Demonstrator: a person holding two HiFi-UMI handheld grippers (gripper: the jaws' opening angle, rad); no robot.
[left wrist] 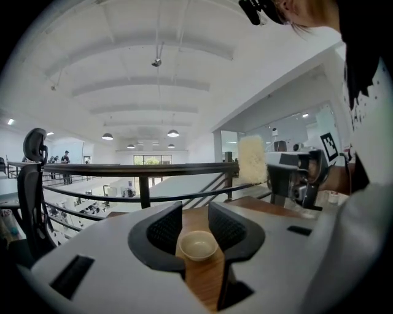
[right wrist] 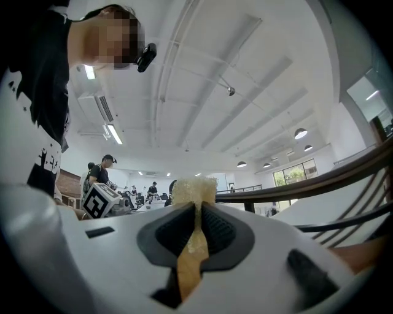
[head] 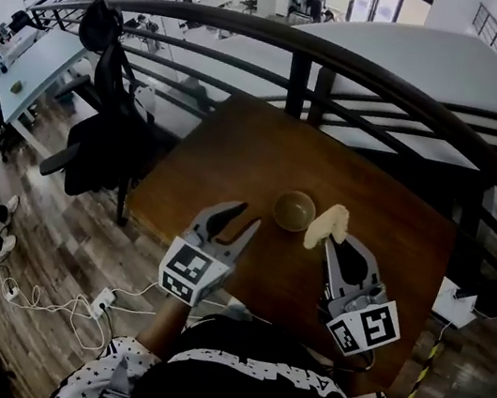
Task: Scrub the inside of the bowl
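A small tan bowl (head: 294, 210) stands upright on the brown wooden table (head: 237, 158). My left gripper (head: 247, 215) hovers just left of and nearer than the bowl, jaws open and empty. In the left gripper view the bowl (left wrist: 198, 245) shows ahead between the open jaws of that gripper (left wrist: 195, 224), untouched. My right gripper (head: 340, 246) is shut on a pale yellow sponge (head: 327, 227), which sticks up just right of the bowl. In the right gripper view the sponge (right wrist: 194, 190) is pinched between the jaws and rises above them. The sponge (left wrist: 252, 159) also shows in the left gripper view.
A dark curved railing (head: 348, 68) runs along the table's far side. A black office chair (head: 106, 144) stands left of the table. A power strip with white cables (head: 102, 301) lies on the wood floor. A white box (head: 453, 306) sits by the table's right edge.
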